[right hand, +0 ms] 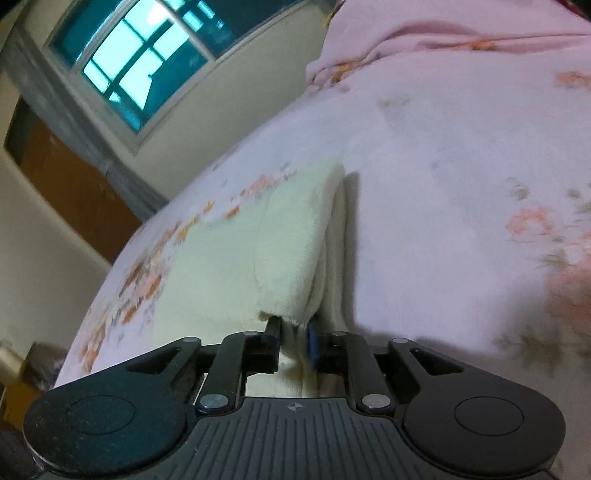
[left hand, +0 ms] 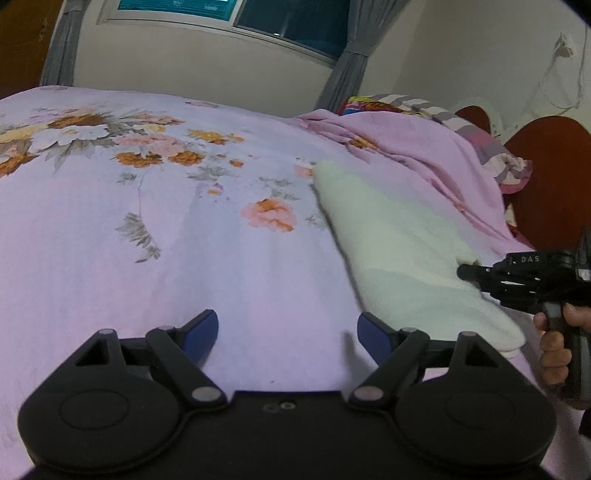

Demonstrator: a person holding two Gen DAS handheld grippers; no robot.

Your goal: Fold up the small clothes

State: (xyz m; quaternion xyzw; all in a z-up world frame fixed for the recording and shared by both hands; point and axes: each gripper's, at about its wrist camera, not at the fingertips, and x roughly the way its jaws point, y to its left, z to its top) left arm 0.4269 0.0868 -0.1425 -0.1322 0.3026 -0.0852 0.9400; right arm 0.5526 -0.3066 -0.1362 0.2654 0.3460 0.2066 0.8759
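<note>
Where the bed fills both views, a lilac sheet [left hand: 229, 258] printed with orange and pink flowers lies fairly smooth, and a pink blanket [left hand: 413, 155] is bunched at its far right, with a striped pillow [left hand: 476, 136] behind it. Beyond the bed stands a cream wall with a window [left hand: 236, 14], grey curtains [left hand: 347, 70] on either side, and a brown headboard [left hand: 546, 177] at the right edge. No boxes or baskets show in either view. A pale cream cloth [left hand: 399, 251], folded into a long strip, lies on the sheet toward the right. The left gripper [left hand: 288, 328] hovers over bare sheet with its blue-padded fingers spread wide and nothing between them. The right gripper [right hand: 295, 338], held in a hand [left hand: 557, 343], has its fingers pinched together on the near edge of the cloth, which rises in a fold just ahead of them
</note>
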